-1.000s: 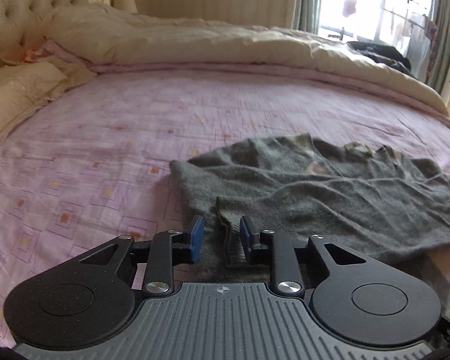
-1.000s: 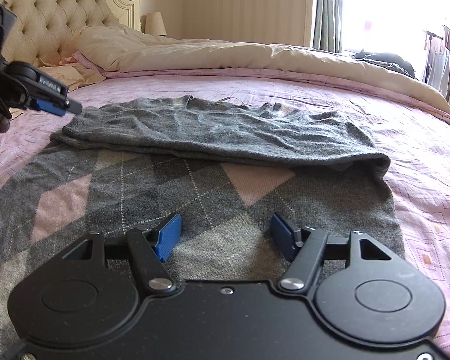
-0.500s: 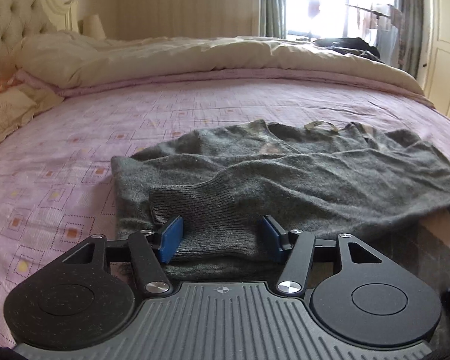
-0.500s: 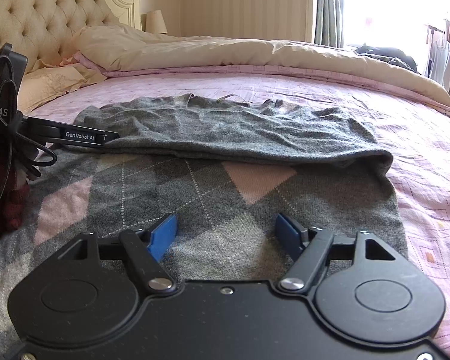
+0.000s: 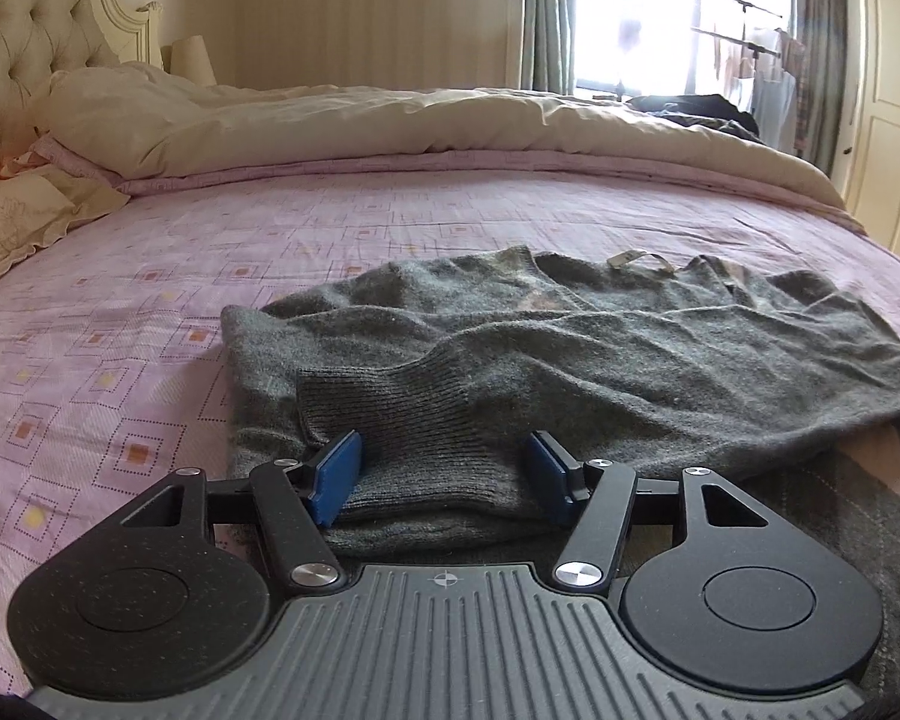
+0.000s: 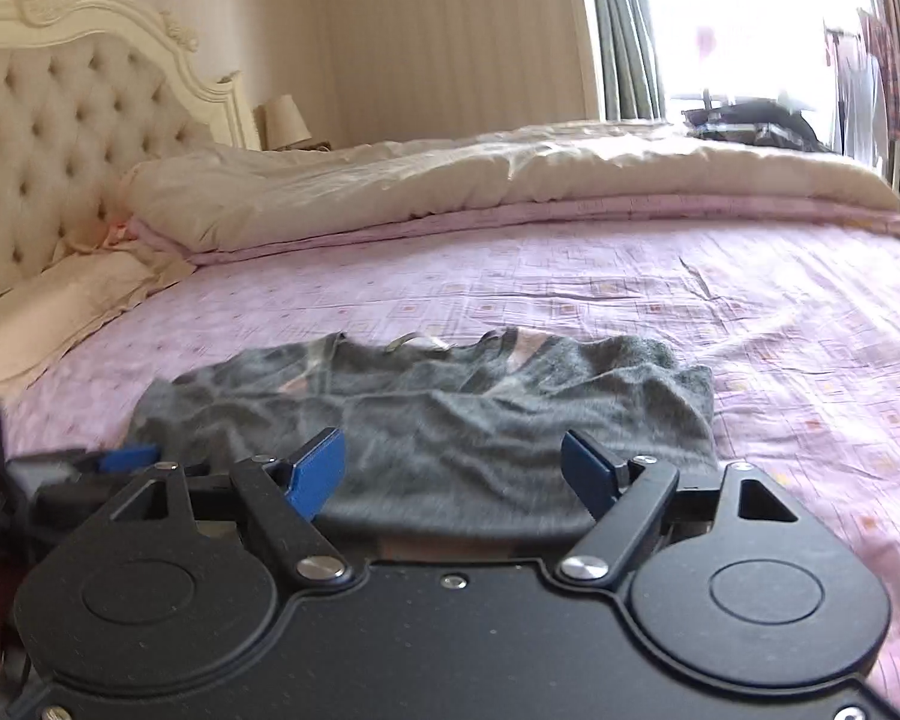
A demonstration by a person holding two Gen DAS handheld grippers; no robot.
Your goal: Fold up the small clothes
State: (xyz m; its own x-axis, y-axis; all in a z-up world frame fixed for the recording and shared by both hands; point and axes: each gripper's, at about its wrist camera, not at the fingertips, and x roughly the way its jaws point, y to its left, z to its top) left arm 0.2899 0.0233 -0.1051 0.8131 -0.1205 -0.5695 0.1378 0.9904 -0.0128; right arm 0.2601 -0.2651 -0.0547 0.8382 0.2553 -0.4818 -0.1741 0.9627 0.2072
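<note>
A grey knit sweater (image 5: 600,360) with a pink argyle front lies partly folded on the pink bedsheet (image 5: 150,312). Its ribbed cuff (image 5: 438,414) lies between the blue pads of my left gripper (image 5: 444,468), which is open and low over it. In the right wrist view the sweater (image 6: 450,420) lies just ahead of my right gripper (image 6: 453,468), which is open and empty above its near edge. The left gripper's blue tip (image 6: 126,457) shows at the left there.
A cream duvet (image 5: 390,126) is piled along the far side of the bed. Pillows (image 5: 24,216) and a tufted headboard (image 6: 60,138) are at the left. Dark clothes (image 5: 702,111) lie by the window, a wardrobe (image 5: 888,90) at the right.
My left gripper opened wide, letting go of the sleeve cuff, and drew back slightly. My right gripper moved forward over the sweater toward the folded edge, still open.
</note>
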